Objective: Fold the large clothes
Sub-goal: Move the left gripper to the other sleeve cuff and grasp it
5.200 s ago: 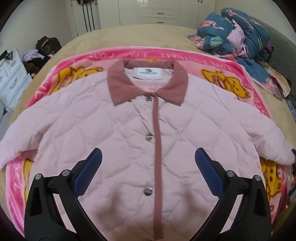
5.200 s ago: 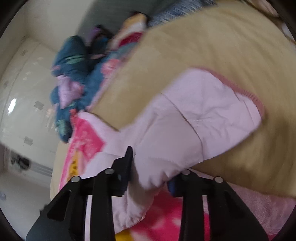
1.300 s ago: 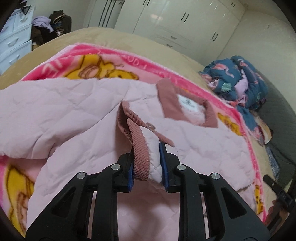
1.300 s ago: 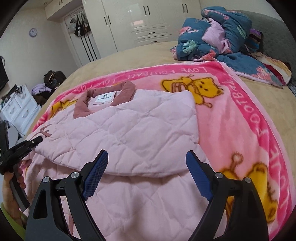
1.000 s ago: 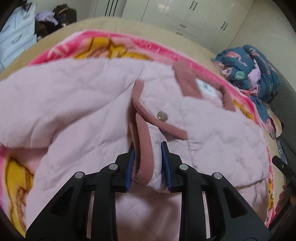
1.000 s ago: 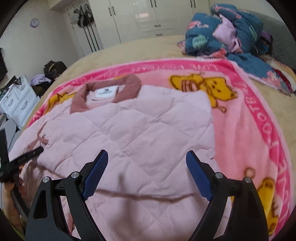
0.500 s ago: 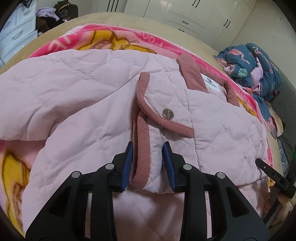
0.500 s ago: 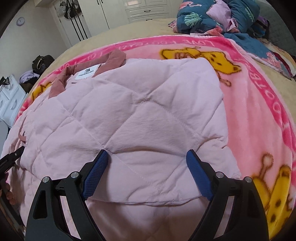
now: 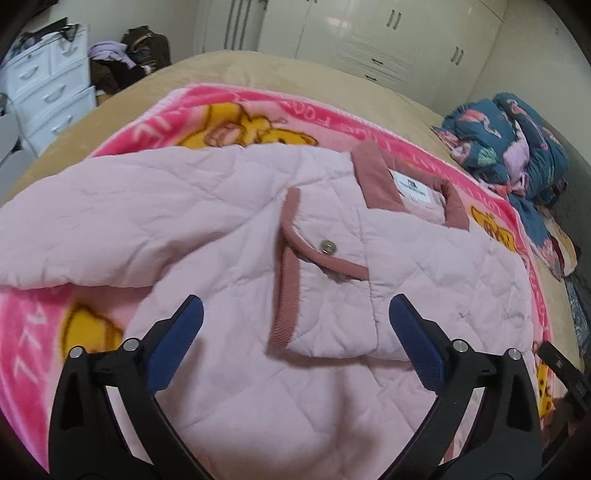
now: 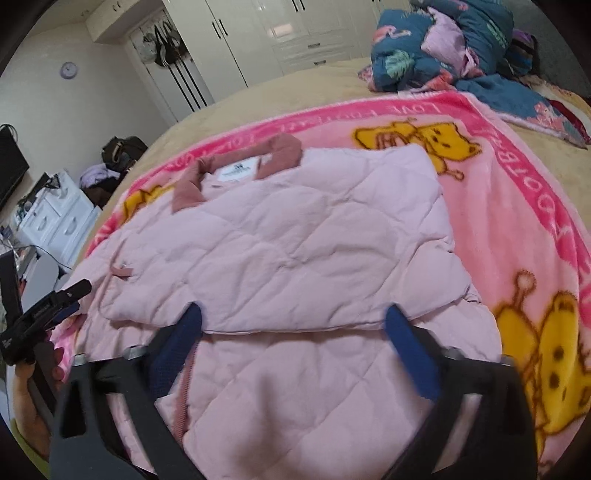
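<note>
A pink quilted jacket (image 9: 229,266) with a dusty-rose collar (image 9: 373,181) lies on a pink cartoon blanket (image 9: 44,332) on the bed. Its right sleeve (image 10: 295,251) is folded across the chest, and the rose cuff (image 9: 286,280) rests on the body. My left gripper (image 9: 295,332) is open and empty just above the cuff. My right gripper (image 10: 291,332) is open and empty over the jacket's lower half. The left gripper also shows at the left edge of the right wrist view (image 10: 40,314).
A heap of blue patterned bedding (image 10: 443,44) sits at the bed's far right corner. White drawers (image 9: 48,96) and bags (image 9: 125,59) stand left of the bed. White wardrobes (image 10: 258,33) line the far wall. The tan bedspread (image 9: 258,74) extends beyond the blanket.
My left gripper has opened and let go of the sleeve cuff, which now lies on the jacket, and has drawn back. My right gripper stayed open and pulled back slightly.
</note>
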`<state>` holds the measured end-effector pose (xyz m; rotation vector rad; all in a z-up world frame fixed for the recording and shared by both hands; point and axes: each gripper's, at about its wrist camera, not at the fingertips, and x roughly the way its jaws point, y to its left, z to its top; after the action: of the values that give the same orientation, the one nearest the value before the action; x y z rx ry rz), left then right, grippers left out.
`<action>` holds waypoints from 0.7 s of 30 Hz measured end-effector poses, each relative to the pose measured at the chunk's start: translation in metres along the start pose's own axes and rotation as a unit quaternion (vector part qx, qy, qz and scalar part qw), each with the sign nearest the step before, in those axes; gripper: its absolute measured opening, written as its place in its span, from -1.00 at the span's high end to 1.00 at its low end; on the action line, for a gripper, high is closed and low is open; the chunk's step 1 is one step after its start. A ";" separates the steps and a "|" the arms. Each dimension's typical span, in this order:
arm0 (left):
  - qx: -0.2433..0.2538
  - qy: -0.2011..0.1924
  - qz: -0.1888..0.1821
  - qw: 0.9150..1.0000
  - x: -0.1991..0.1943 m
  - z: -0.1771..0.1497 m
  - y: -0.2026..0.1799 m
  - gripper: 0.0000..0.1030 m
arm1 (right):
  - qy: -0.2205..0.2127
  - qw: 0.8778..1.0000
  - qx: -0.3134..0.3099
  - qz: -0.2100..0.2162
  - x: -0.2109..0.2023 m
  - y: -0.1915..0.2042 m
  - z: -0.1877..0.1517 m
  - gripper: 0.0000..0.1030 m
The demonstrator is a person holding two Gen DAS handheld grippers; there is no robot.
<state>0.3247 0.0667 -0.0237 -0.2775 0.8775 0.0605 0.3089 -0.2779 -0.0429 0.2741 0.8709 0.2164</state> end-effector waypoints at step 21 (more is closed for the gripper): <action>-0.103 -0.027 0.053 0.993 -0.054 0.002 0.091 -0.82 | -0.031 0.993 -0.087 0.076 -0.041 0.110 0.005 -0.92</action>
<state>0.2759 0.1584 -0.0007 -0.4201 0.8323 0.2571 0.2783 -0.1876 0.0250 0.1822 0.7645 0.4211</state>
